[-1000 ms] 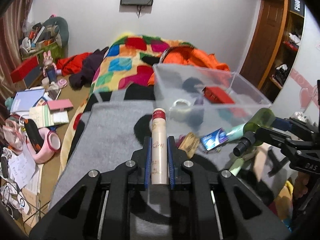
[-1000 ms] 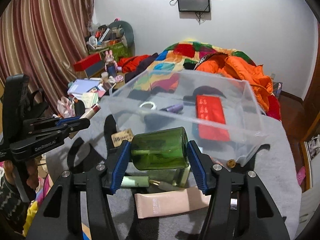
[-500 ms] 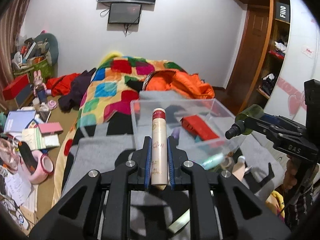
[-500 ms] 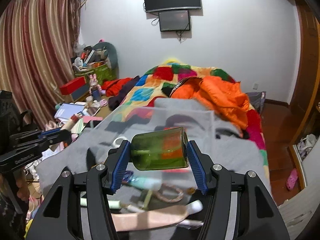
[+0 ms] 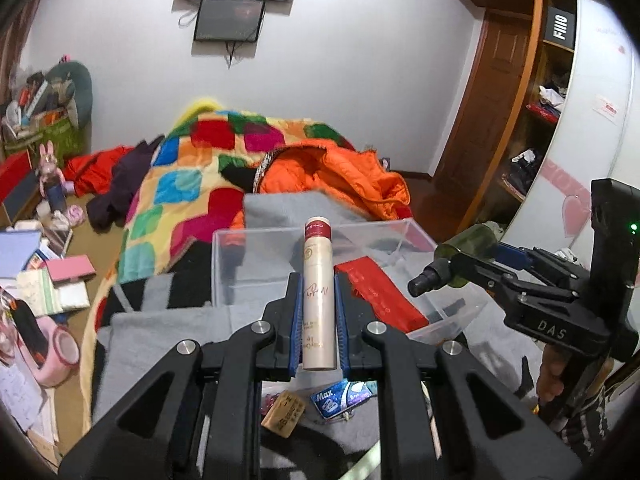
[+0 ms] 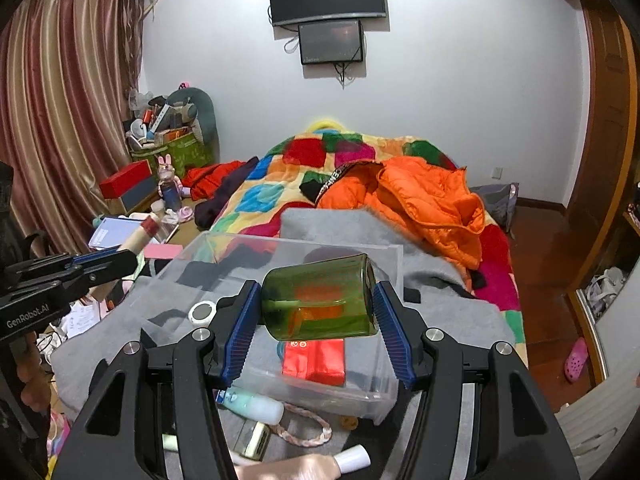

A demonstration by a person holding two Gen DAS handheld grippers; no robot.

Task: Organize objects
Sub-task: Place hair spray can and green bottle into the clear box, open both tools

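Note:
My left gripper (image 5: 317, 312) is shut on a cream tube with a red cap (image 5: 317, 280), held raised near the clear plastic bin (image 5: 240, 256). My right gripper (image 6: 320, 312) is shut on a green glass bottle (image 6: 320, 296), held above the bin (image 6: 224, 252). The right gripper also shows in the left wrist view (image 5: 480, 276), with the bottle (image 5: 464, 248) over the bin's right corner. The left gripper shows in the right wrist view (image 6: 120, 258) at the left. A red box (image 6: 314, 362) and a white round item (image 6: 201, 312) lie in the bin.
The bin sits on a grey blanket (image 6: 440, 308) on a bed with a colourful quilt (image 5: 176, 184) and orange jacket (image 6: 420, 200). Loose items lie in front of the bin: a mint bottle (image 6: 256, 406), a braided cord (image 6: 308, 426), a blue packet (image 5: 340, 396). Floor clutter lies to the left.
Both grippers rose with their objects and came nearer the bin; the view now looks down into it from above its near rim. Both grips are unchanged.

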